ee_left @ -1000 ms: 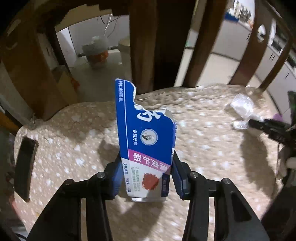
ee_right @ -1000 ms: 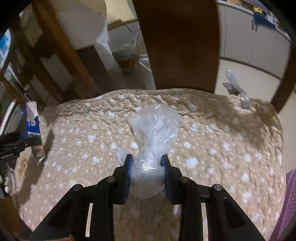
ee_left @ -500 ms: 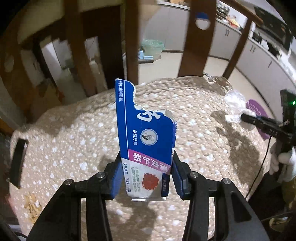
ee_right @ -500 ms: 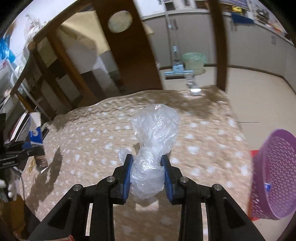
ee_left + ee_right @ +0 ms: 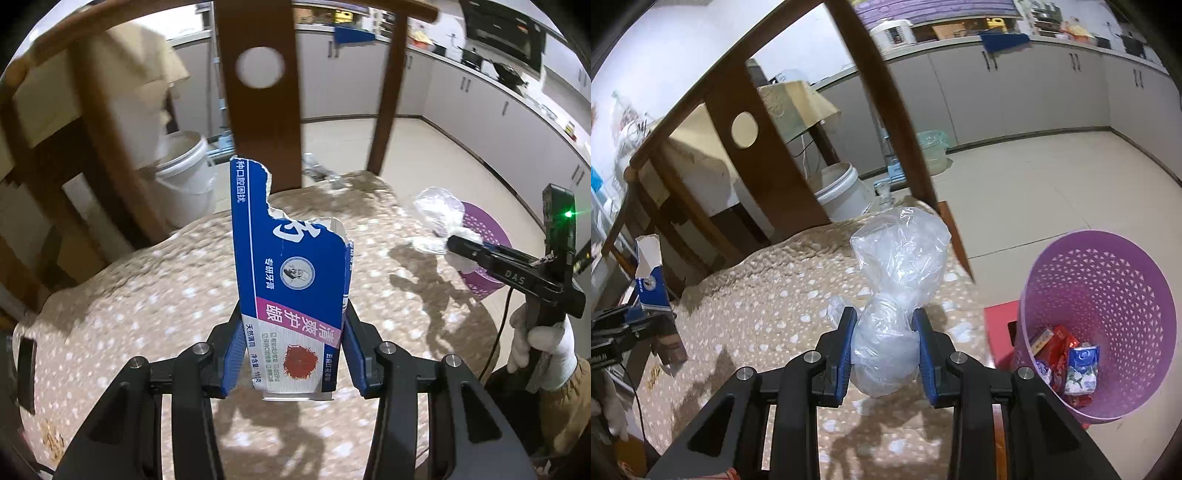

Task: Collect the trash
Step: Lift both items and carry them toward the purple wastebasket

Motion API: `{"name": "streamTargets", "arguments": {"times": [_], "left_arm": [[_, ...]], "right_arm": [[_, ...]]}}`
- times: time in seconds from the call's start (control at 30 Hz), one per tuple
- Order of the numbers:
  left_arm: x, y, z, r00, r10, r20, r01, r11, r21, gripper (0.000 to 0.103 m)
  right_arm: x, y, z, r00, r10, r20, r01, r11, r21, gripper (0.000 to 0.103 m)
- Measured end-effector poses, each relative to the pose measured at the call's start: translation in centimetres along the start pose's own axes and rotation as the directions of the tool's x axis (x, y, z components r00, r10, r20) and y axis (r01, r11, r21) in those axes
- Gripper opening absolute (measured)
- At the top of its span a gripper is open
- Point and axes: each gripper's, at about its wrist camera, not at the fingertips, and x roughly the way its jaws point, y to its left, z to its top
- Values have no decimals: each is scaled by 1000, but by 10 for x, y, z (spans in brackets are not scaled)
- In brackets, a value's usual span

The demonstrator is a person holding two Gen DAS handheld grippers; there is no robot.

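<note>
My left gripper (image 5: 293, 354) is shut on a torn blue toothpaste box (image 5: 291, 280) and holds it upright above the spotted beige cushion (image 5: 147, 314). My right gripper (image 5: 884, 350) is shut on a crumpled clear plastic bag (image 5: 897, 280) above the cushion's right edge. A purple mesh bin (image 5: 1108, 295) stands on the floor to its right, with several wrappers inside. In the left wrist view the right gripper (image 5: 452, 243) and its bag (image 5: 437, 214) show at right, in front of the bin (image 5: 480, 236). In the right wrist view the box (image 5: 650, 280) shows at far left.
Brown wooden chair-back slats (image 5: 258, 92) rise behind the cushion. A white bucket (image 5: 842, 192) and a green tub (image 5: 932, 151) stand on the tiled floor. A dark phone-like object (image 5: 26, 369) lies at the cushion's left edge. Grey cabinets (image 5: 1034, 92) line the far wall.
Both grippers have swung to the right with their loads still held. The purple bin has come further into the right wrist view, and its contents now show.
</note>
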Motion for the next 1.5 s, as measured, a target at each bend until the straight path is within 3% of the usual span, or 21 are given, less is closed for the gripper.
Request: {"name": "streamTargets", "arguments": {"times": [0.3,0.5,0.7,1.5], "left_arm": [[17,-51,2,995,97,-9,-96,993,76,46],[22,-62,-3,982,188,-15,-185,977,103,46],[22,-68,-8,972,232,-22,-228,966,118,46],[20,-73,-11,966,254,-36,-245,956,164,46]], "right_arm": [[-6,-5,-5,1000,-15,2,15,1000,-19,33],[-3,6,-7,1000,-14,-6,14,998,-62,33],[2,12,-10,1000,-7,-22,5,996,-89,33],[-7,6,-9,1000,-12,-1,12,997,-82,34]]}}
